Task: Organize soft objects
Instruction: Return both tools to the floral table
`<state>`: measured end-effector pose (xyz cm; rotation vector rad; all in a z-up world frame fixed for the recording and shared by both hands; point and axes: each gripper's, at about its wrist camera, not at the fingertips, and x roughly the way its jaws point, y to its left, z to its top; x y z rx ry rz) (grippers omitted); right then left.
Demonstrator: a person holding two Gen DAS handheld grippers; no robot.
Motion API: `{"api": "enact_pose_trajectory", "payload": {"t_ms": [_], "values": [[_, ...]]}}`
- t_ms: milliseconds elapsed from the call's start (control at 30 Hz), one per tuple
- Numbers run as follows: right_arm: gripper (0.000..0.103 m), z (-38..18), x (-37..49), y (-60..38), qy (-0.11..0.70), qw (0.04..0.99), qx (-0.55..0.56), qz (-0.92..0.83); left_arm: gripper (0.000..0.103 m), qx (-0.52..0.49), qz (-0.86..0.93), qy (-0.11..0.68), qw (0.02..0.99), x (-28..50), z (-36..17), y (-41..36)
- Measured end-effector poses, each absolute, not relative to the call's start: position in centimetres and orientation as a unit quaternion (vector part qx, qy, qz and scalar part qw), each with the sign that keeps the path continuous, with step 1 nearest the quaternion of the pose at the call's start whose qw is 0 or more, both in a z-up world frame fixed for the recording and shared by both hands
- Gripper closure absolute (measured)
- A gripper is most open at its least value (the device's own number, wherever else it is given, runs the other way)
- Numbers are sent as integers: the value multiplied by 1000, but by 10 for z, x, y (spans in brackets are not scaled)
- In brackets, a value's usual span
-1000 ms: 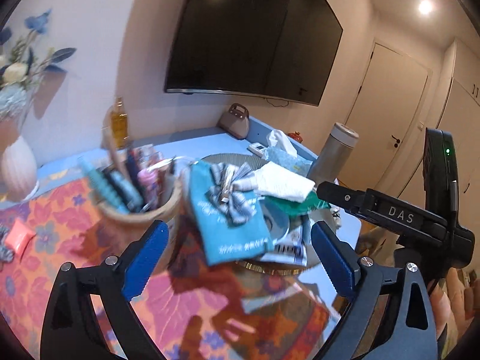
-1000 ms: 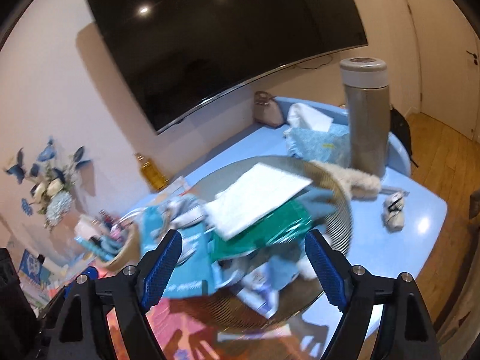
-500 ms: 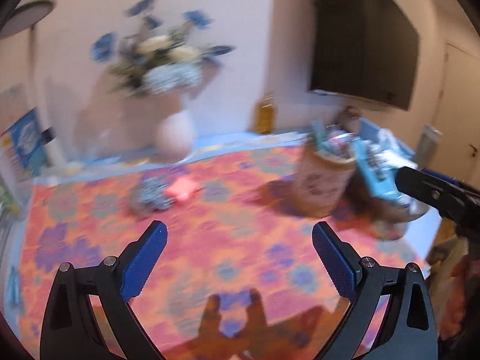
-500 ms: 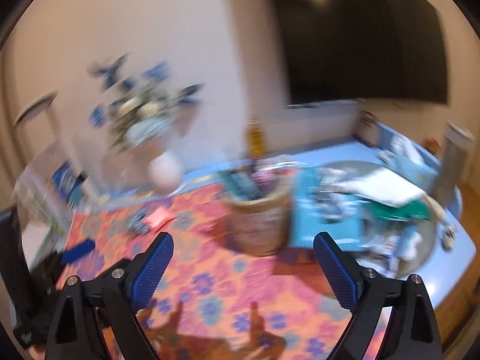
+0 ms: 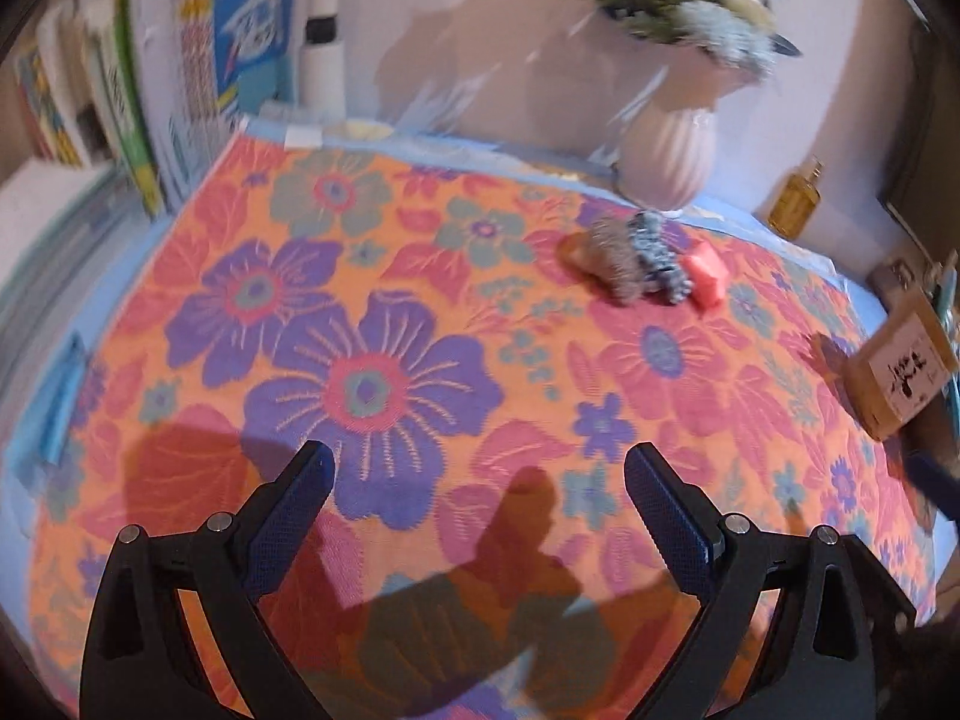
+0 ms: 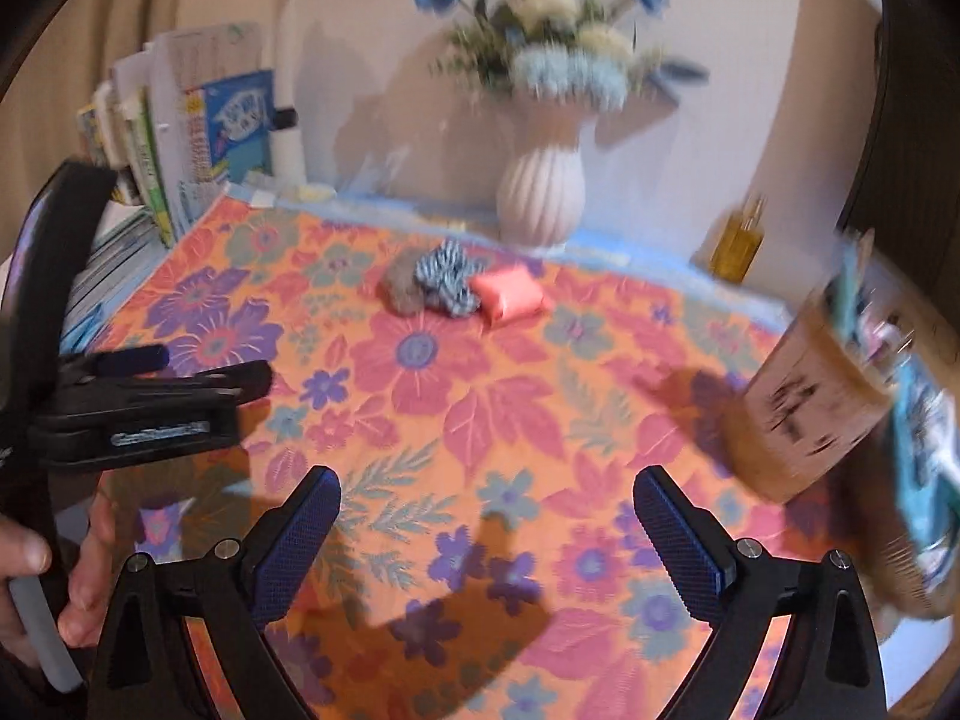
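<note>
Three soft objects lie together at the far side of the floral cloth: a brown-grey fuzzy lump (image 5: 609,255) (image 6: 403,283), a blue-and-white striped scrunchie (image 5: 659,257) (image 6: 447,276) and a small pink-red pillow (image 5: 707,273) (image 6: 511,295). My left gripper (image 5: 477,471) is open and empty, hovering over the cloth well short of them; it also shows from the side in the right wrist view (image 6: 180,384). My right gripper (image 6: 486,495) is open and empty above the cloth, near the front.
A white ribbed vase (image 6: 540,195) of flowers stands behind the soft objects. An amber bottle (image 6: 737,246) is to its right. A brown basket (image 6: 804,420) full of items stands at the right. Books and papers (image 6: 180,138) stack at the back left.
Both grippers have swung left, away from the round tray of clutter and the basket, and now face the floral cloth with the three soft objects. Both stay open.
</note>
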<state>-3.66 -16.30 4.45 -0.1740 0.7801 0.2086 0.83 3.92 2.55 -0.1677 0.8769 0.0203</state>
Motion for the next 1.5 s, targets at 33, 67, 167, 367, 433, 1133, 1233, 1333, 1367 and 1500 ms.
{"api": "enact_pose_trajectory", "payload": {"t_ms": [33,67,167,367,433,1133,1233,1333,1367,1500], "values": [[5,39,-31,-165,383,915,-77,101,6,-82,10,424,902,10,22,38],[5,35,-26,-165,381,917,-76,95,6,-85,11,423,902,11,18,39],[5,27,-20,-164,344,932,-98,58,6,-89,2,422,902,11,17,38],[5,18,-7,-180,350,934,-63,45,6,-67,6,434,898,12,12,32],[0,19,-6,-185,348,935,-46,46,4,-54,13,440,896,14,10,28],[0,-14,24,-188,463,885,-11,51,1,0,30,455,890,19,5,13],[0,-14,24,-188,462,885,-11,51,1,-2,29,455,890,19,5,13],[0,-14,24,-188,462,885,-11,51,1,-1,29,455,890,19,5,13],[0,-14,24,-189,462,885,-11,51,1,-2,29,456,890,19,5,14],[0,-14,24,-189,461,886,-11,51,1,-2,29,456,890,19,5,13]]}}
